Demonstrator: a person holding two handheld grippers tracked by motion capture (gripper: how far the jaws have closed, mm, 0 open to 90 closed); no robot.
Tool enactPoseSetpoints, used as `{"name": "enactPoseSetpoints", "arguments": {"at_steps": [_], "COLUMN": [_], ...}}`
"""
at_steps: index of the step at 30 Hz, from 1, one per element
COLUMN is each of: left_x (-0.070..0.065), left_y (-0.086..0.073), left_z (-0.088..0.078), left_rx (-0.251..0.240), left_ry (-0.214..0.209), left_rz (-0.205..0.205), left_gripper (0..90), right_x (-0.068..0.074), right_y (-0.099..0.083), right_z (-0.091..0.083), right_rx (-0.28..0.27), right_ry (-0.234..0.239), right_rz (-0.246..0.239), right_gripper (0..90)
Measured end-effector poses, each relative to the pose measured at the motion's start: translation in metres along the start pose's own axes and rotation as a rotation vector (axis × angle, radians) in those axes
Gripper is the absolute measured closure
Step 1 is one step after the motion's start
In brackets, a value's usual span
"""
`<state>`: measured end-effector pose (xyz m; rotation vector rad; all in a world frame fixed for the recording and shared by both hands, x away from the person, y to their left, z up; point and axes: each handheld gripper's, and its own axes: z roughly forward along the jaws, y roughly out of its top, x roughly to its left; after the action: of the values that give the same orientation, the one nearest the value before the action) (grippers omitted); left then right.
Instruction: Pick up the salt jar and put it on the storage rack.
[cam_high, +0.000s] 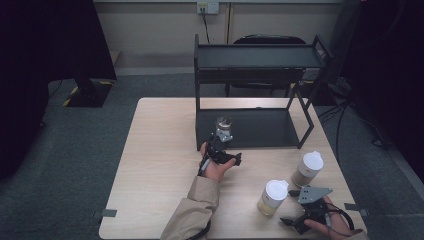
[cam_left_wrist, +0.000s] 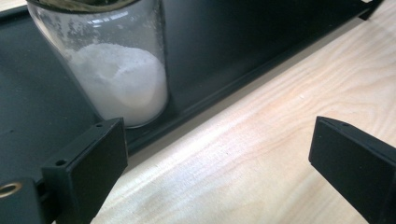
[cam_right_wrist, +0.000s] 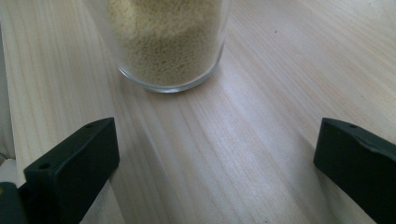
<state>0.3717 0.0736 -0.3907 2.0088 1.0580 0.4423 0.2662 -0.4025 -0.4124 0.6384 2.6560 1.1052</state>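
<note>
Left gripper (cam_high: 226, 145) hangs spread beside the powder jar (cam_high: 223, 128) at the rack's bottom shelf (cam_high: 260, 131) front edge; placing looks done; right gripper (cam_high: 295, 206), spread, must close on the grain jar (cam_high: 272, 196) near the table's (cam_high: 155, 150) front edge.

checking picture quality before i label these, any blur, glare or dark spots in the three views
High view: dim, soft, corners nearly black, lower shelf of the black metal rack in shadow. Left gripper view: sharp, pale sheen on the light wooden table. Right gripper view: clear glass jar of yellow grains slightly soft, cropped at top.
</note>
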Motion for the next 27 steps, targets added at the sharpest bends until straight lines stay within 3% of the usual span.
{"name": "enactPoseSetpoints", "arguments": {"at_steps": [13, 27], "left_x": [0.006, 0.011], "left_y": [-0.002, -0.013], "left_z": [-0.007, -0.013], "left_rx": [0.004, -0.001], "left_ry": [-0.050, -0.087], "left_rz": [0.043, 0.049], "left_gripper": [4.3, 4.4], "right_x": [0.000, 0.000], "right_y": [0.000, 0.000], "right_z": [0.000, 0.000], "right_rx": [0.000, 0.000], "right_ry": [0.000, 0.000], "right_rz": [0.000, 0.000], "right_gripper": [0.0, 0.0]}}
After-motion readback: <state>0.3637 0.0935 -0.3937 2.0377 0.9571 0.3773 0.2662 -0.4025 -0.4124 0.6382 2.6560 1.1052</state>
